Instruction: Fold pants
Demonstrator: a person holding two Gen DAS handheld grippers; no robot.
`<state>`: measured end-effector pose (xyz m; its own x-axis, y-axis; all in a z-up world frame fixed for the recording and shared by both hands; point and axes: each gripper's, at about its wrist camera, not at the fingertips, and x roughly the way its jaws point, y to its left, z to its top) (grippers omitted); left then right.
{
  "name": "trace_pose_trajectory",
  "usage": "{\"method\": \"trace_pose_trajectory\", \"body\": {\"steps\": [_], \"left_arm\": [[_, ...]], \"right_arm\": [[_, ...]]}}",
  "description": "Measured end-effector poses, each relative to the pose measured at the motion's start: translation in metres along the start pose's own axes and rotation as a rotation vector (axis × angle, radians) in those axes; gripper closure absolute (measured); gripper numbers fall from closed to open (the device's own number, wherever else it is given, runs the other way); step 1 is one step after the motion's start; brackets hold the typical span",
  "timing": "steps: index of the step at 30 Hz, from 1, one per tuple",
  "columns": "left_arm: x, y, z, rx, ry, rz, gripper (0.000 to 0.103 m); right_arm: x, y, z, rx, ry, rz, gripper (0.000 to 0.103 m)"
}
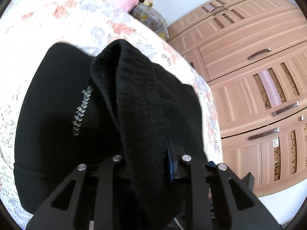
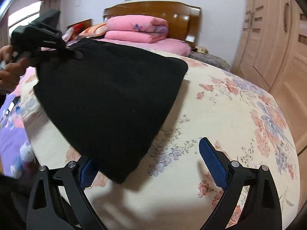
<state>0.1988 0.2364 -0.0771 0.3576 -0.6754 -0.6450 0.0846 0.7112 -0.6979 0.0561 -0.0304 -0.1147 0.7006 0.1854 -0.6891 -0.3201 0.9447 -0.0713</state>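
Black pants [image 2: 107,99] lying partly folded across a floral bedspread [image 2: 230,115], one ribbed edge lifted. Left tool [image 1: 151,159] pinching that lifted fabric, its tips buried in cloth. Right tool [image 2: 147,164] spread wide, blue pads [image 2: 211,163] showing, nearest corner of the pants over its left pad. Beyond: folded pink quilts [image 2: 136,28] against a wooden headboard [image 2: 180,17]. Light wooden wardrobe [image 1: 249,76] beside the bed. Hand [image 2: 9,72] partly cut off at the frame edge.
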Motion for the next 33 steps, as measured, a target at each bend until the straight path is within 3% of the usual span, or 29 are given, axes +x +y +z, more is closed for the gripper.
{"method": "trace_pose_trajectory", "body": {"steps": [2, 4, 6, 10, 14, 18, 22, 24, 27, 29, 33], "left_arm": [[-0.001, -0.007, 0.001, 0.016, -0.016, 0.014, 0.080], [-0.002, -0.010, 0.001, 0.014, -0.031, 0.009, 0.081], [-0.014, -0.017, -0.001, 0.034, -0.068, -0.011, 0.083], [-0.033, -0.043, -0.006, 0.126, -0.116, -0.024, 0.083], [-0.026, -0.031, -0.002, 0.105, -0.103, -0.010, 0.083], [-0.036, -0.018, -0.001, 0.073, -0.124, -0.001, 0.083], [-0.067, -0.002, -0.013, 0.065, -0.195, 0.003, 0.083], [-0.055, 0.031, -0.017, -0.002, -0.152, 0.020, 0.083], [-0.027, 0.076, -0.022, -0.088, -0.096, -0.007, 0.082], [-0.035, 0.074, -0.022, -0.083, -0.119, -0.036, 0.082], [-0.054, 0.048, -0.021, 0.013, -0.145, 0.037, 0.082]], "right_arm": [[0.010, 0.012, -0.001, -0.054, 0.031, 0.001, 0.010], [0.017, 0.021, -0.001, -0.112, 0.029, -0.062, 0.009], [0.011, 0.019, 0.004, -0.170, -0.008, -0.307, 0.009], [-0.023, 0.009, 0.017, -0.163, -0.060, -0.431, 0.009], [0.001, 0.008, 0.006, -0.167, 0.044, -0.361, 0.009], [-0.016, 0.014, 0.018, -0.187, -0.009, -0.356, 0.006], [0.006, 0.023, 0.017, -0.211, 0.055, -0.288, 0.005], [0.017, 0.031, 0.012, -0.247, 0.077, -0.298, 0.005], [0.019, 0.023, 0.013, -0.192, 0.090, -0.251, 0.005], [0.014, 0.026, 0.015, -0.202, 0.088, -0.259, 0.005], [0.011, 0.029, 0.016, -0.214, 0.081, -0.268, 0.004]]}}
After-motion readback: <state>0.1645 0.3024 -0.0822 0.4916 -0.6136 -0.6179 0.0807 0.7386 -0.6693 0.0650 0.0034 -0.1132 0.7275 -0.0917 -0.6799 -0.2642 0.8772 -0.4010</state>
